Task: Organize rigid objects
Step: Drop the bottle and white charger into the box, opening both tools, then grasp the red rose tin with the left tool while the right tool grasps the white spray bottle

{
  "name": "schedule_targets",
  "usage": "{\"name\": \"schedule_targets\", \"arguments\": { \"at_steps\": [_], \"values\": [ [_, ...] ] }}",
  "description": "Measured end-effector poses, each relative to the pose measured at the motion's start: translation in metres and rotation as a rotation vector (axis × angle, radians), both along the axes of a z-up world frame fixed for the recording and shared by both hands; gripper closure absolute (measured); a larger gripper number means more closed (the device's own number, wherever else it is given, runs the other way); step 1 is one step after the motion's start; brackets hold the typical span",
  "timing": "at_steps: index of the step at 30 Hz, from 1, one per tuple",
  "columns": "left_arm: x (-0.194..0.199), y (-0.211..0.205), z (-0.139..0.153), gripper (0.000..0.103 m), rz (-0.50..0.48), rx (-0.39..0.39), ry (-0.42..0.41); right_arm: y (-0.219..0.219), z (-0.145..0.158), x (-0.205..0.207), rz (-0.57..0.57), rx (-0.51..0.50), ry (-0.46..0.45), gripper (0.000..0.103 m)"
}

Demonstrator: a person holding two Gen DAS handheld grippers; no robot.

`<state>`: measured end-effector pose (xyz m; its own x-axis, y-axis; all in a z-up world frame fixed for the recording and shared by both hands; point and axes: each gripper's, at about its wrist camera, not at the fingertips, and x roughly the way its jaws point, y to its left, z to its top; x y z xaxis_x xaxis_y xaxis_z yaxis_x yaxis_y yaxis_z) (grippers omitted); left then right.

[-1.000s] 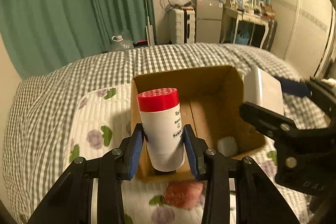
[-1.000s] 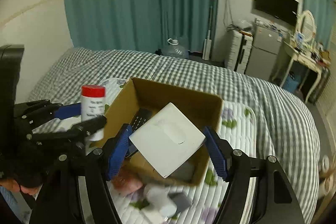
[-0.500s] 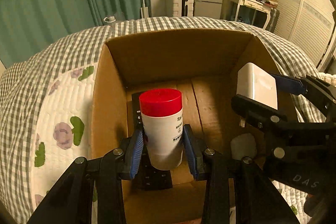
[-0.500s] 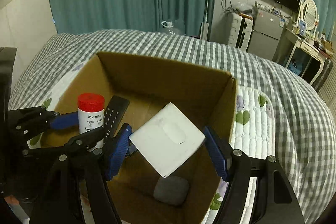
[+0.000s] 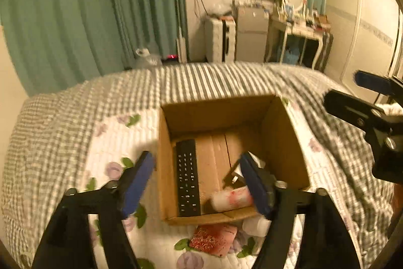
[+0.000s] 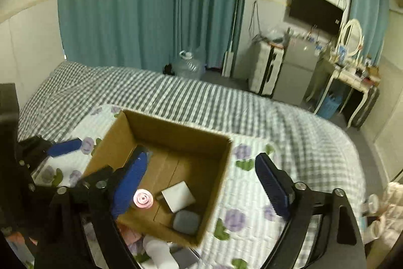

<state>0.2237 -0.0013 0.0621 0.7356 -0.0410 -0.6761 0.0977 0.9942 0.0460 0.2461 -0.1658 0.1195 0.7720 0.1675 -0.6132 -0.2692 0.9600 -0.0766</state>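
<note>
An open cardboard box (image 5: 284, 135) (image 6: 176, 129) sits on the bed. Inside lie a black remote (image 5: 187, 184), the red-capped white bottle (image 5: 233, 198) (image 6: 143, 198) on its side, a white square adapter (image 6: 178, 196) and a grey pebble-shaped object (image 6: 186, 220). My left gripper (image 5: 199, 183) is open and empty above the box's near edge. My right gripper (image 6: 204, 189) is open and empty above the box; it also shows at the right of the left wrist view (image 5: 362, 102).
A red packet (image 5: 214, 238) and a white object (image 5: 257, 225) lie on the flowered quilt (image 5: 113, 143) in front of the box. More small items (image 6: 158, 251) lie near its front corner. Checked bedding, green curtains and room furniture lie beyond.
Both grippers opened and pulled back up. The bottle left my left gripper and lies in the box; the white adapter left my right gripper and lies in the box.
</note>
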Motion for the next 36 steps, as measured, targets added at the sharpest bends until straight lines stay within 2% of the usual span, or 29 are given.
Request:
{"name": "schedule_targets", "arguments": {
  "at_steps": [4, 8, 10, 14, 18, 23, 30, 33, 35, 36],
  "values": [
    [-0.049, 0.003, 0.037, 0.018, 0.006, -0.003, -0.15, -0.005, 0.029, -0.043, -0.006, -0.04, -0.06, 0.0],
    [-0.085, 0.003, 0.046, 0.017, 0.005, 0.032, -0.183, -0.008, 0.034, -0.08, -0.023, -0.068, -0.073, 0.0],
    [-0.1, 0.006, 0.039, 0.015, 0.017, 0.035, -0.178, -0.01, 0.026, -0.097, -0.036, -0.059, -0.062, 0.0],
    [-0.117, 0.015, 0.012, 0.014, 0.05, 0.008, -0.145, -0.011, -0.008, -0.121, -0.059, -0.035, -0.004, 0.0],
    [-0.122, 0.026, -0.03, 0.013, 0.084, -0.022, -0.086, -0.004, -0.061, -0.124, -0.084, -0.044, 0.097, 0.0],
    [-0.108, 0.034, -0.076, 0.013, 0.089, -0.007, -0.007, -0.001, -0.123, -0.103, -0.091, -0.035, 0.218, 0.0],
    [-0.08, 0.034, -0.124, 0.014, 0.044, 0.018, 0.106, 0.008, -0.168, -0.067, -0.031, 0.055, 0.297, 0.0],
    [-0.069, 0.033, -0.133, 0.013, 0.033, 0.03, 0.135, 0.021, -0.172, -0.052, 0.046, 0.047, 0.323, 0.009],
    [-0.062, 0.033, -0.139, 0.014, 0.032, 0.031, 0.156, 0.029, -0.176, -0.044, 0.089, 0.026, 0.357, 0.029],
    [-0.059, 0.032, -0.142, 0.013, 0.027, 0.027, 0.166, 0.032, -0.177, -0.042, 0.102, 0.021, 0.371, 0.034]
  ]
}}
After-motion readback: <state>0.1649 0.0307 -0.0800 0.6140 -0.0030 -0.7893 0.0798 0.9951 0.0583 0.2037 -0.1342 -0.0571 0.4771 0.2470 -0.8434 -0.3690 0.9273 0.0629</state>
